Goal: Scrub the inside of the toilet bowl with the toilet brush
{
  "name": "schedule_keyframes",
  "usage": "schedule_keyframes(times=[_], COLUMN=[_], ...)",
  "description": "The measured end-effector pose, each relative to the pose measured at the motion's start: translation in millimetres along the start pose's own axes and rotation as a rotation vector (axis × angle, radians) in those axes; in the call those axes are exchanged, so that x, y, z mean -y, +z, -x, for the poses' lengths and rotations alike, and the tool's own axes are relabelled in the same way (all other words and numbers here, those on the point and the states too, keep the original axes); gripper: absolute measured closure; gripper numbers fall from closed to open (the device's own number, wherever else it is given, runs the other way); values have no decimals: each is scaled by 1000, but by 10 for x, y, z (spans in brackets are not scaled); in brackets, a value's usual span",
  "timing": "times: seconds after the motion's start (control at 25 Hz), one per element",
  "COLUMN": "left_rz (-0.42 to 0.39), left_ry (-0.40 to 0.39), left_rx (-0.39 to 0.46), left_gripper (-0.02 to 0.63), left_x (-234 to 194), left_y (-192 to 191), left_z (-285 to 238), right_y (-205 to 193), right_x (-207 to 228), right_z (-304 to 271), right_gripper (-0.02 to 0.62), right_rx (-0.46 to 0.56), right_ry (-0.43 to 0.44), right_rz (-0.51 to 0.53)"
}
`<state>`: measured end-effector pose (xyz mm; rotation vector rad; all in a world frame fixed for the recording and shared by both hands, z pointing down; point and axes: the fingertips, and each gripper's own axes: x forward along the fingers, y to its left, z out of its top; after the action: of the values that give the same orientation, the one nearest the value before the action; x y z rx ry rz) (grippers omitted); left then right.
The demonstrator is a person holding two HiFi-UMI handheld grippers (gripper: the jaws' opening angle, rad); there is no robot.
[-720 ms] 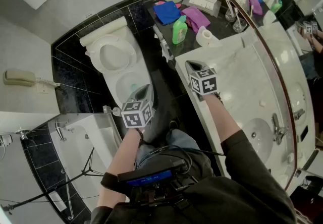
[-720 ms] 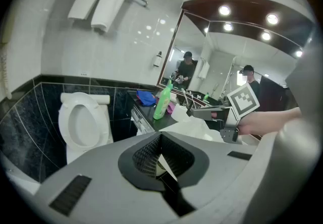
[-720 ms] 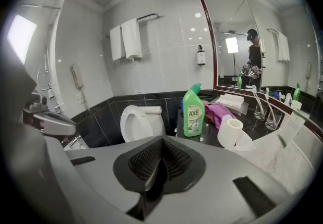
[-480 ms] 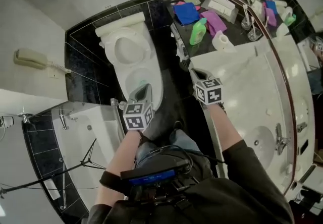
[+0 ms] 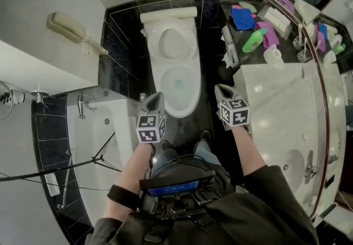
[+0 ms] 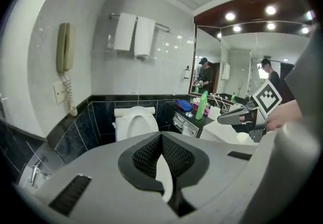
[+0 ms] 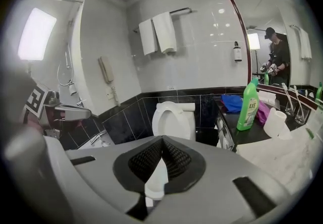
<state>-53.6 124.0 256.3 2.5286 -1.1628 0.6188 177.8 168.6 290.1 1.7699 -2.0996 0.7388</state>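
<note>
Toilet bowl [image 5: 179,107] open, seemingly holding water [image 5: 178,80]; green bottle [image 7: 248,102] upright.

Person wears a dark charcoal top [image 5: 276,205] with sleeves to the elbow, a black band [image 5: 123,197] on the left forearm, blue jeans [image 5: 190,153]. Black chest-mounted device [image 5: 175,186] with a blue-lit strip, black cables looping round it. Grey plastic left gripper [image 5: 156,97] and matching right gripper [image 5: 220,89], each with a white cube of black square markers. Jaws lined with black mesh-textured pads [image 6: 149,155]; dark rectangular slots in the grey shell.
</note>
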Motion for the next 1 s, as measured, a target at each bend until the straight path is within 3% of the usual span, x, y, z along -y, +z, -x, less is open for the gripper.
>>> schedule_keyframes(times=[0.2, 0.4, 0.6, 0.84, 1.0], left_rz=[26, 17, 31, 120, 218], left_ry=[40, 56, 71, 91, 126], left_rx=[6, 18, 11, -38, -92], left_gripper=[603, 603, 603, 601, 601], left_x=[-475, -672, -757, -758, -750], left_y=[-190, -255, -311, -516, -737], left_z=[334, 532, 586, 523, 412], right_y=[-74, -152, -165, -303, -381], right_x=[-685, -1219, -1450, -1462, -1532], right_z=[-67, -155, -205, -260, -336], right_gripper=[590, 589, 590, 590, 590], right_rx=[-12, -16, -38, -100, -154], right_ry=[54, 105, 151, 217, 317], right_rz=[23, -8, -3, 81, 150])
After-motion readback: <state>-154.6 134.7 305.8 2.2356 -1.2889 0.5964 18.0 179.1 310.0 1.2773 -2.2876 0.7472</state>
